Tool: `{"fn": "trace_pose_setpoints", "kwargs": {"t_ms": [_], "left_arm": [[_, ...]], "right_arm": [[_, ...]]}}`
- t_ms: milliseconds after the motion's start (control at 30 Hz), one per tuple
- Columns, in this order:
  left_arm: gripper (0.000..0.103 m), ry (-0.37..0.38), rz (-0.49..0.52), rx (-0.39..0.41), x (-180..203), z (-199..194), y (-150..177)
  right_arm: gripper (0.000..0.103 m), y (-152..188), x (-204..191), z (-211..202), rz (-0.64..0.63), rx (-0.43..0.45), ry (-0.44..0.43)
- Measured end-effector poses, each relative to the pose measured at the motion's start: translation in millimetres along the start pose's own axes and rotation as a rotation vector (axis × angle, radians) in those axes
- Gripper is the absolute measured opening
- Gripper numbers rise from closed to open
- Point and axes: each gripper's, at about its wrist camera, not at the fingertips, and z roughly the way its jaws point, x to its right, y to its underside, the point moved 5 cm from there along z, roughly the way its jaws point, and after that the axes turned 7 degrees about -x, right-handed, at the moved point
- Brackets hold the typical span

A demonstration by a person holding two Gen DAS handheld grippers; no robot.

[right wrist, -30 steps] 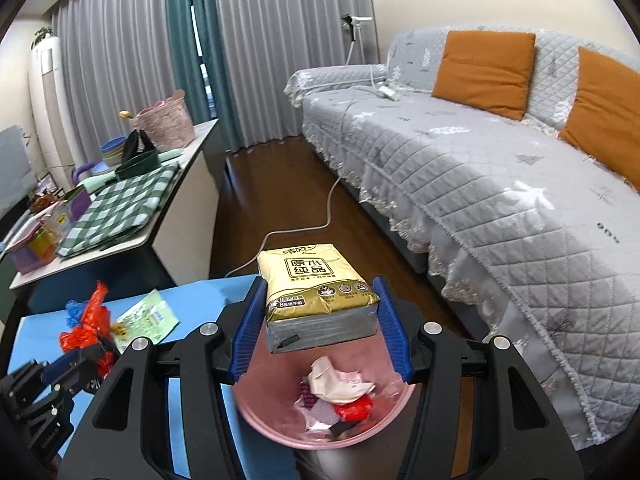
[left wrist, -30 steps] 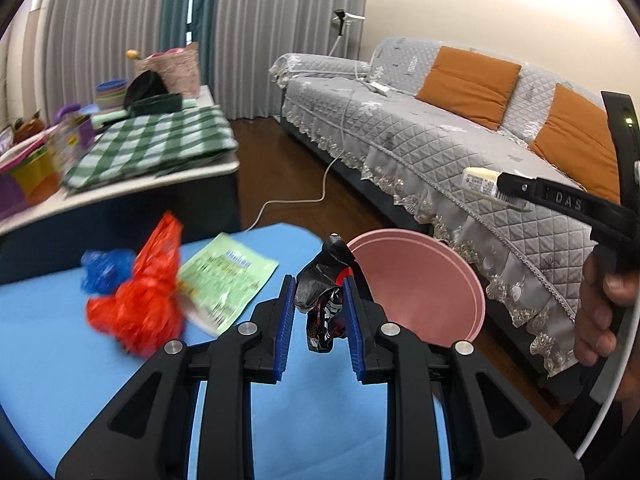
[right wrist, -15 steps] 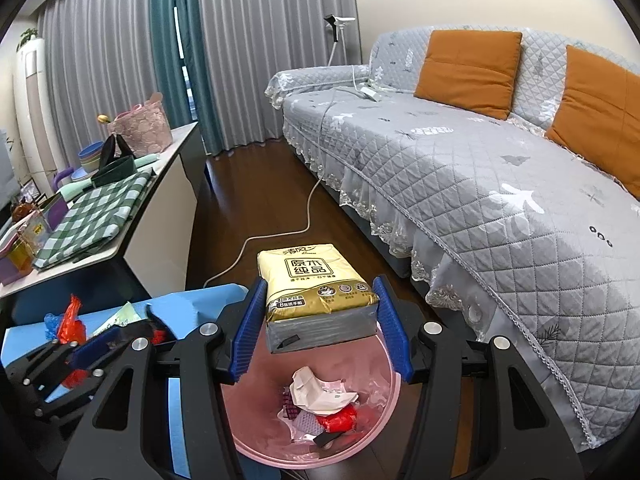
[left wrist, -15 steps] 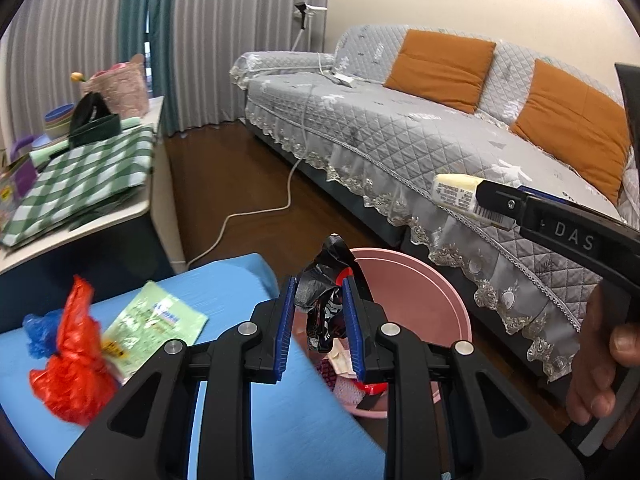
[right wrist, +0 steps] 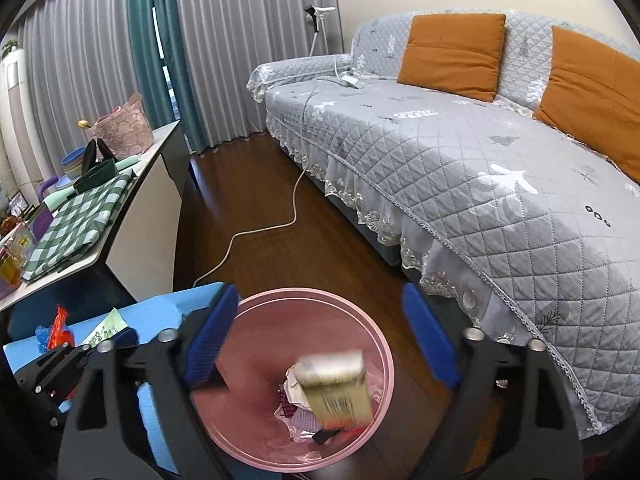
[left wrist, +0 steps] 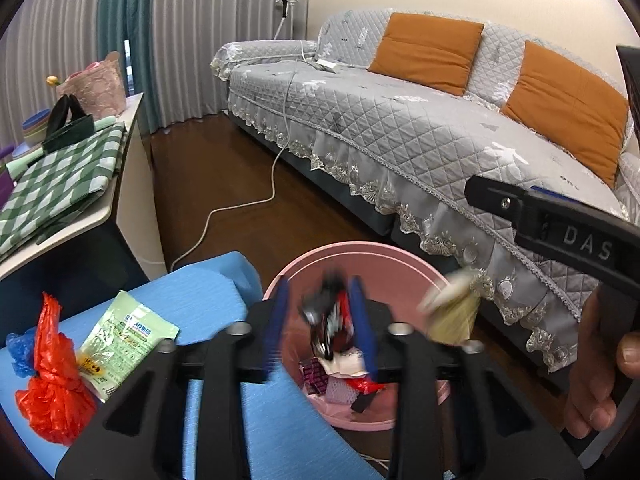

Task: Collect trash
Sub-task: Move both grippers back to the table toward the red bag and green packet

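A pink bin [left wrist: 360,250] stands on the floor between the blue table and the sofa. My left gripper [left wrist: 319,326] hangs over it with its jaws opening. A black and red wrapper [left wrist: 326,320] is a blur between the pads, loose from them. My right gripper [right wrist: 320,340] is above the bin [right wrist: 256,300] with its jaws opening wide. The yellow tissue pack [right wrist: 336,388] has left them and blurs inside the bin, over crumpled trash. From the left wrist view the pack [left wrist: 450,312] is dropping past the rim.
On the blue table [left wrist: 200,292] lie a red plastic bag [left wrist: 52,384], a green packet [left wrist: 124,332] and a blue bag [left wrist: 18,346]. A grey sofa [right wrist: 460,152] runs along the right. A white cable [right wrist: 256,232] crosses the wooden floor. A side table [right wrist: 120,216] stands at left.
Both grippers have opened. The tissue pack dropped out of the right jaws into the bin. The wrapper came loose in the left jaws, which moved right from the table to over the bin.
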Motion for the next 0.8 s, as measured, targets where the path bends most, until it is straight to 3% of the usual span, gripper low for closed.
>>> {"fn": "trace_pose_setpoints", "kwargs": {"t_ms": [267,567,733,800], "left_arm": [[0.038,-0.039,-0.034,0.001,-21.1,-24.9,15.9],[0.033,-0.111,-0.095,0.063,-69.0,-93.3,34.9],[0.030,-0.167,-0.144,0.105,-106.6,-136.9,51.9],[0.029,-0.188,-0.172,0.118,-125.7,-153.4,59.1]], "right_arm": [[0.084,-1.8,0.7,-8.8,0.016,0.022,-0.014],[0.081,2.7,-22.0,-27.5,-0.037,0.055,-0.054],[0.068,7.4,-38.4,-42.2,-0.070,0.083,-0.092],[0.057,10.8,-47.1,-44.9,-0.086,0.081,-0.116]]}}
